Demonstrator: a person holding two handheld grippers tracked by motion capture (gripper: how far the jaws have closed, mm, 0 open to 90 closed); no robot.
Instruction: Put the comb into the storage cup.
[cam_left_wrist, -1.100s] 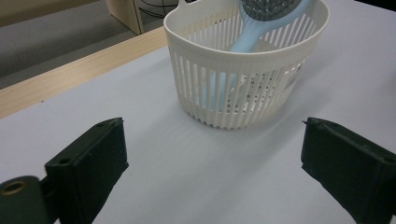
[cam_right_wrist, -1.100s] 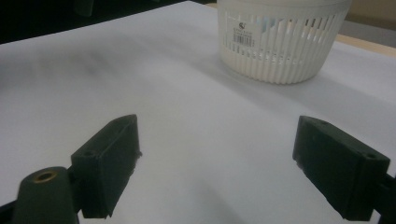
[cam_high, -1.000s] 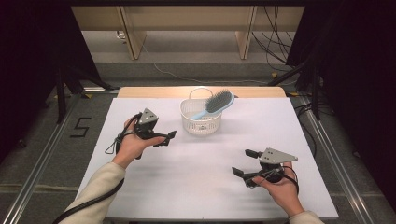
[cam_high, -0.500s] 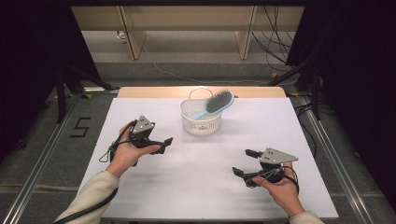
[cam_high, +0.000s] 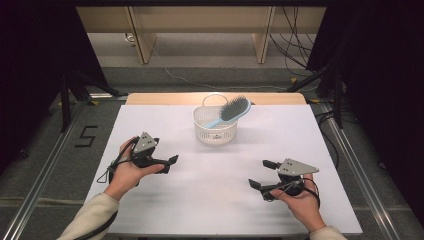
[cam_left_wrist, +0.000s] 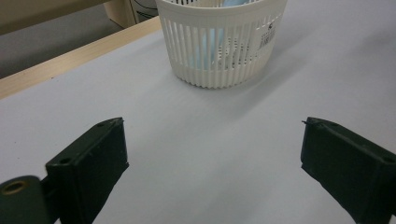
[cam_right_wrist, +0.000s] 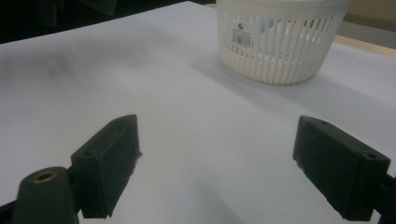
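the white table (cam_high: 210, 200) is being seen from above, its wooden far edge showing behind the sheet. a white slatted basket (cam_high: 215, 125) is being kept near the far middle of the table. a blue hairbrush (cam_high: 231, 111) is being propped in the basket, handle down inside, bristled head leaning out over the right rim. the left gripper (cam_high: 167, 164) is being held by a hand at the table's left, jaws spread wide with nothing between them, well apart from the basket. the right gripper (cam_high: 262, 174) is being held at the near right, jaws likewise parted and empty.
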